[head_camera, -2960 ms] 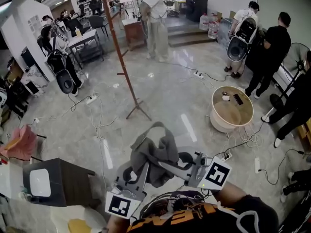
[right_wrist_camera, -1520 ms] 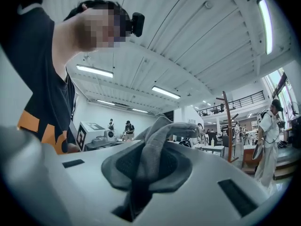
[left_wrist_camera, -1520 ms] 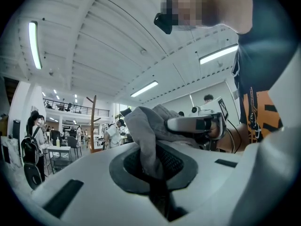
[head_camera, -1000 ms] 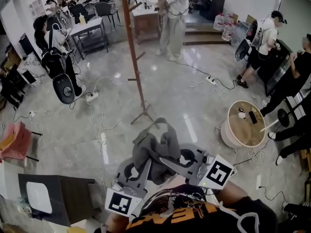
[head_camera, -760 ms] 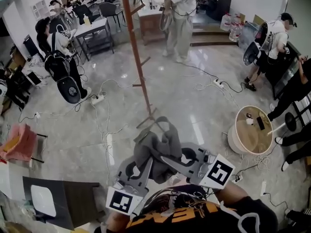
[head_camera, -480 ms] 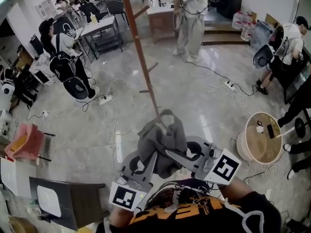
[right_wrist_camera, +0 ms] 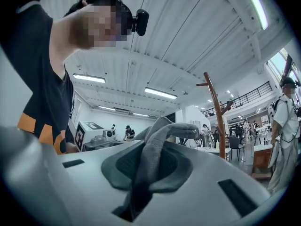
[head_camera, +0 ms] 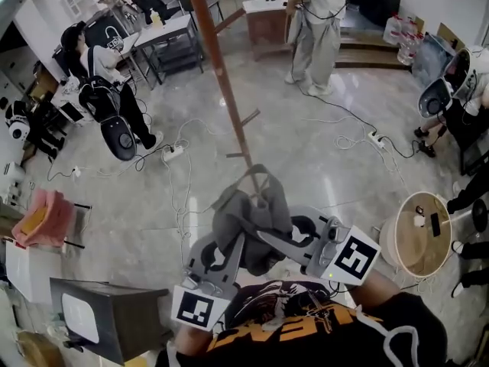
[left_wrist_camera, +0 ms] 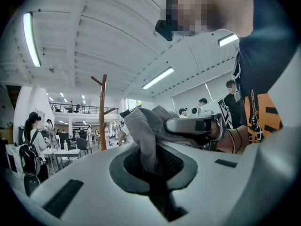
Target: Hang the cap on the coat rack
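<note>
The cap (head_camera: 250,216), a soft grey one, is off any surface and in the air, close in front of the person's chest. Both tools hold it. The left gripper (left_wrist_camera: 157,189) has its fingers pressed together on a fold of the grey cloth, which rises out of the slit between them. The right gripper (right_wrist_camera: 135,197) is likewise clamped on the cloth, with a loop of the cap curling over above its fingers. In the head view the two grips come in from the near left and near right, and the cap bunches between them.

So the pick-up part looks done, and the hanging is not. The coat rack (head_camera: 223,79), a brown wooden pole with short slanting pegs, stands on the floor (head_camera: 328,167) just beyond the cap on the far side. In the head view its foot is hidden behind the cloth. The cap touches no peg. A low peg (head_camera: 249,118) shows part-way up the pole, and both gripper views show the upper pegs well above the cap.

What is left, as I judge it, is to raise the cap to a peg, slip an opening or the band over it, then let both grips go and check that it hangs by itself.
</note>
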`<move>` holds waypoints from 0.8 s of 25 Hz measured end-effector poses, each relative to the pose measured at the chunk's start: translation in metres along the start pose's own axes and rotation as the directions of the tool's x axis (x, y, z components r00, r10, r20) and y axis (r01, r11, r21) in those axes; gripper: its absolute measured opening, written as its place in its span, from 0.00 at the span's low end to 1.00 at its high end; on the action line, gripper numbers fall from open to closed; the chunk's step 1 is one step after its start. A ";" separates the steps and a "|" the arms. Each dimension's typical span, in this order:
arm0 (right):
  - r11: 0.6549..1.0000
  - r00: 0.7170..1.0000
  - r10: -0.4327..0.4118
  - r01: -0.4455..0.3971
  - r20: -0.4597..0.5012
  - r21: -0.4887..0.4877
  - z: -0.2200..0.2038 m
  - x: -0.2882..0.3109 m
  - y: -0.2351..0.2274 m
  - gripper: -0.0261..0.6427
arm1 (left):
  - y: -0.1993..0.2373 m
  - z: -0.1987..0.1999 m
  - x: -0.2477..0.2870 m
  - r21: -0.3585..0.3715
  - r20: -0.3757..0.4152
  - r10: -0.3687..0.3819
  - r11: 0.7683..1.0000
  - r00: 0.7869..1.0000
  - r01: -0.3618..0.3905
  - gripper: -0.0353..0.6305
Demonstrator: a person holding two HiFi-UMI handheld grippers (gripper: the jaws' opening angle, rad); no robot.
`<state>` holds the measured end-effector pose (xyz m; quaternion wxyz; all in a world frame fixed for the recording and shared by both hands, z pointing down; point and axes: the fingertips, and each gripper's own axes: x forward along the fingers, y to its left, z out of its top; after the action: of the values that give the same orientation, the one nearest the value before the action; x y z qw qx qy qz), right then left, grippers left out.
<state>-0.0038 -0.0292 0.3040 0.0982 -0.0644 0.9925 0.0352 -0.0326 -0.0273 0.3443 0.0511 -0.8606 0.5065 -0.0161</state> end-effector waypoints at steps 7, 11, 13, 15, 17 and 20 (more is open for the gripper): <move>0.998 0.999 -0.024 0.023 -0.033 -0.051 -0.025 0.045 -0.060 0.12 | 0.065 -0.022 0.041 -0.010 0.039 -0.020 1.000 0.999 0.020 0.11; 0.996 0.997 -0.061 0.058 -0.048 -0.072 -0.027 0.066 -0.095 0.12 | 0.097 -0.023 0.067 -0.001 0.048 -0.060 0.998 0.997 0.060 0.11; 0.993 0.996 -0.080 0.076 -0.039 -0.093 -0.025 0.080 -0.114 0.11 | 0.118 -0.023 0.081 0.005 0.046 -0.080 0.997 0.996 0.080 0.11; 0.990 0.995 -0.097 0.093 -0.029 -0.110 -0.027 0.096 -0.132 0.12 | 0.140 -0.024 0.093 0.009 0.049 -0.098 0.995 0.994 0.098 0.11; 0.988 0.993 -0.109 0.105 -0.036 -0.114 -0.031 0.105 -0.149 0.12 | 0.155 -0.025 0.105 0.007 0.053 -0.106 0.994 0.993 0.106 0.11; 0.990 0.996 -0.086 0.083 -0.021 -0.114 -0.030 0.104 -0.166 0.12 | 0.162 -0.025 0.121 0.021 0.055 -0.102 0.995 0.993 0.101 0.11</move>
<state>-0.0881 -0.2088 0.3034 0.0831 -0.1124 0.9864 0.0864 -0.1163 -0.2130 0.3496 0.0723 -0.8848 0.4604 0.0008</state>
